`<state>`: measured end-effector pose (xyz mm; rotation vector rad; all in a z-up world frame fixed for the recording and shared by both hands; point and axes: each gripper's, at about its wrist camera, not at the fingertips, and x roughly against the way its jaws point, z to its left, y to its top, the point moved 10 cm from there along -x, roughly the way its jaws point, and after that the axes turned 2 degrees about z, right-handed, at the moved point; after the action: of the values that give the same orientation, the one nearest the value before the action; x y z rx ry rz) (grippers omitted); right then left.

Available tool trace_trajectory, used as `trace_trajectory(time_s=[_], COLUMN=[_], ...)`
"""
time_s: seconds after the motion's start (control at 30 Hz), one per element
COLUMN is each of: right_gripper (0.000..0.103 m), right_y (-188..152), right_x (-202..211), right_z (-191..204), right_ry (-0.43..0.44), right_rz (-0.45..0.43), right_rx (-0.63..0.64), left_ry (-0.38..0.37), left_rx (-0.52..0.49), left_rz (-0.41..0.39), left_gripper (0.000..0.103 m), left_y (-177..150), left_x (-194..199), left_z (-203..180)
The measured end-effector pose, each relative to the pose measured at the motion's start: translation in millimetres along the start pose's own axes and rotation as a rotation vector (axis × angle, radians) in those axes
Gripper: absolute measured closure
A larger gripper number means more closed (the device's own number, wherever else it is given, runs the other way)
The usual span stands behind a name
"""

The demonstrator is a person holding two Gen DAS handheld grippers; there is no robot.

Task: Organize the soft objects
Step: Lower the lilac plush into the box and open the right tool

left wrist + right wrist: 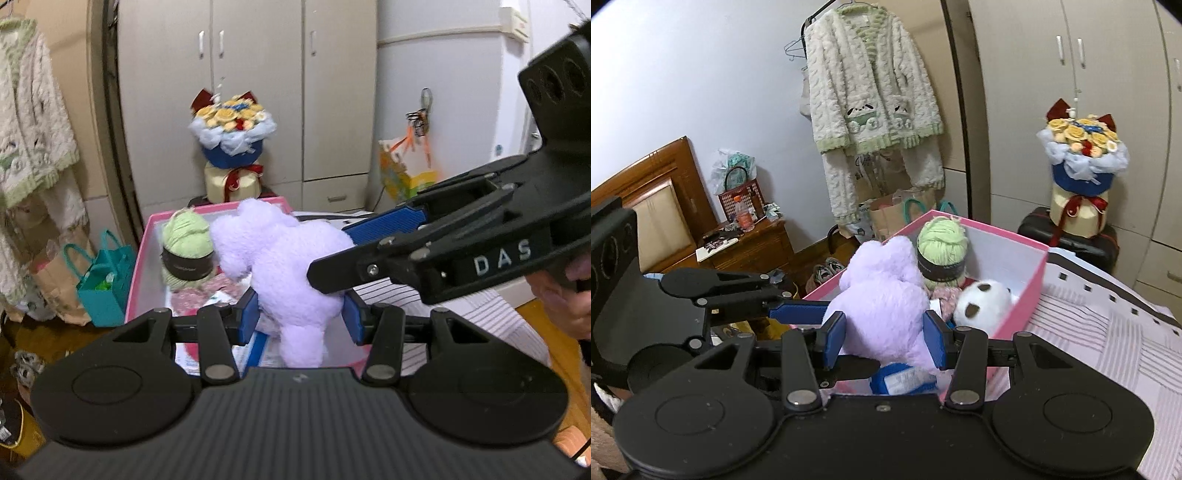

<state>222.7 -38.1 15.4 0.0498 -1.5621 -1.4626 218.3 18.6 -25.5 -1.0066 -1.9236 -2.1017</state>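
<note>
While both tools grip it, the lilac plush toy (280,258) hangs over the open pink box (142,266), its fleecy body bulging between the blue pads and one stubby leg dangling toward the box floor. Left tool (301,319): clenched on the lower body of the plush, pads pressed into the pile on either side. Right tool (886,339): likewise clamped on the plush, grasping it from the opposite flank; in the left wrist view its black linkage crosses in front of the toy's back.

Inside the box: a ball of pale green yarn (942,236) with a dark paper band, upright against the far wall; a white round plush with brown spots (982,302) beside it; something pink and knitted between them, possibly a cloth, too hidden to say. A blue-and-white item lies at the near end under the lilac toy.

The box sits on a striped bed cover (1108,332), ribbed in pale purple and white. Beyond it: a paper flower bouquet (1082,155) on a dark case, grey wardrobe doors (258,92), a shaggy cream cardigan (871,85) on a hanger, a teal gift bag (105,280) on the floor.
</note>
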Motion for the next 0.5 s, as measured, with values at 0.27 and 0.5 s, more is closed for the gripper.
trace_trajectory(time_s=[0.27, 0.5], right_gripper=[0.051, 0.051], right_y=[11, 11], right_x=[-53, -91], right_z=[-10, -30], right_ry=[0.026, 0.019], right_rz=[-0.005, 0.021], right_rx=[0.027, 0.011], left_ry=[0.018, -0.014], left_rx=[0.035, 0.073], left_rz=[0.048, 0.095], left_gripper=[0.057, 0.057], left_y=[-2, -7], left_x=[-40, -78], left_z=[44, 66])
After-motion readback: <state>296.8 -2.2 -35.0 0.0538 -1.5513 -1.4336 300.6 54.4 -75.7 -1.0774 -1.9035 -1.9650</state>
